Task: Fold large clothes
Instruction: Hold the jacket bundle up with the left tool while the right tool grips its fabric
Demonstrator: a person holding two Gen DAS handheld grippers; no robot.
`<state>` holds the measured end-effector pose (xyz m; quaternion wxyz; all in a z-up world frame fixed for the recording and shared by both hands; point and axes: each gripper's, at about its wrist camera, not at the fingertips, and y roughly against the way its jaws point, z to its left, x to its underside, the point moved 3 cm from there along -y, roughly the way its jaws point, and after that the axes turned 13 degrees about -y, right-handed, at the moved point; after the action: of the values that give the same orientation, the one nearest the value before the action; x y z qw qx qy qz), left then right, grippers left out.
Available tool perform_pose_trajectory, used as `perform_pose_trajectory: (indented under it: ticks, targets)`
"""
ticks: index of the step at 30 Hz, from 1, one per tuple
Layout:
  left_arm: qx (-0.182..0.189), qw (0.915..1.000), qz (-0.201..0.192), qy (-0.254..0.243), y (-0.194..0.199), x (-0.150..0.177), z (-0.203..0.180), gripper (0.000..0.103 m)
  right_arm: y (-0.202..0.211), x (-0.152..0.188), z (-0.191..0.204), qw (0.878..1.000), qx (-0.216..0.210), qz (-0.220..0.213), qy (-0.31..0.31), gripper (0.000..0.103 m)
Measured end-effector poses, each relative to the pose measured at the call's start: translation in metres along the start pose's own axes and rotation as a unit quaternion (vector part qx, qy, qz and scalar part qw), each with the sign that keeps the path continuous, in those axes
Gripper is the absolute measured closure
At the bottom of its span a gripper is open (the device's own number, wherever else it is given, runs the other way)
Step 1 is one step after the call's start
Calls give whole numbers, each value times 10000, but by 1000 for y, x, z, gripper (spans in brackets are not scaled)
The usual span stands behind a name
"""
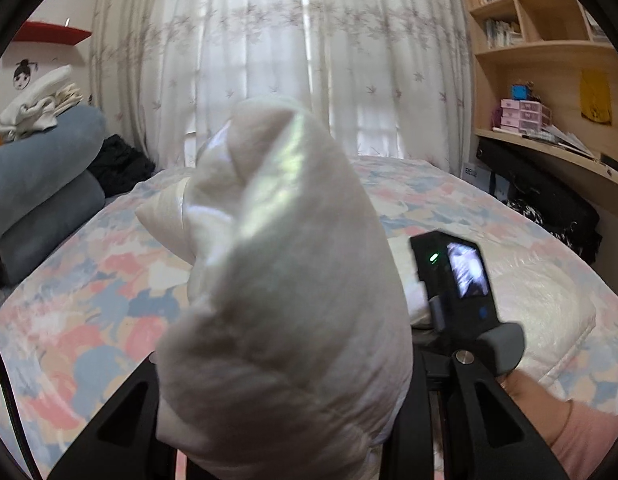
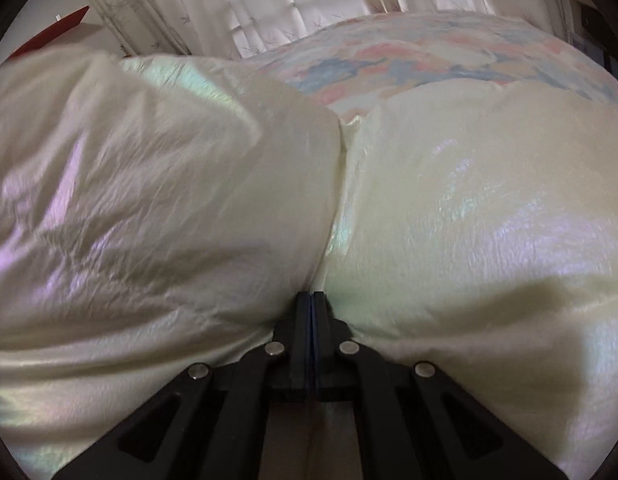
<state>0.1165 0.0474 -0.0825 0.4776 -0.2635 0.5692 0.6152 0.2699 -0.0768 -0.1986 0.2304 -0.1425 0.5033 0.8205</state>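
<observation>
One white puffy jacket (image 1: 277, 280) on bed (image 1: 89, 300) — two hand-held grippers: left (image 1: 277, 420) clamped on it, right (image 2: 312, 300) pinched together at a fold.

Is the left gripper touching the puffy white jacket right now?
Touching. The left wrist view shows the left gripper clamped around a bunched part of the white jacket.

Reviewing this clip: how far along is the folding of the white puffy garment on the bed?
Early to middle. Nothing shows a finished, flat fold. In hand: the left gripper holds a bunched part of the white puffy garment raised over the floral bedspread; the right gripper is shut, its tips in a crease of the garment. Left: lay the lifted part over, flatten and square it.
</observation>
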Motion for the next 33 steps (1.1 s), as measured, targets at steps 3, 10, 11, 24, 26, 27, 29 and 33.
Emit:
perform_pose_trajectory:
  ticks: [3,10,11,24,26,27,29,33]
  targets:
    - [-2,9999,-34,-139,1,-9,-15,74,-1,2,-5,9999,-122,-14,-47,103]
    - [-108,9981,-71,-598,6,-30,-50,73,11,-4,-12,9980,-360,437,-293,103]
    - [-100,9976,-78,-680,7,-34,-56,73,19,-6,-15,9967,-459,554,-369,103]
    - [87,9817,158,-1895,-13,-73,-187,73,215,-16,-163,9804,566,-1230,-1429,102]
    - [154,9770,218,-2118,-25,-79,-215,73,235,-10,-190,9716,695,-1482,-1709,102]
    - [196,9738,246,-2250,-30,-80,-232,73,243,-6,-201,9675,750,-1573,-1833,102]
    - [261,9687,274,-2452,-39,-79,-263,73,257,4,-222,9587,821,-1725,-2107,102]
    - [276,9551,238,-2941,-51,-67,-325,73,267,22,-251,9464,805,-1863,-2511,102]
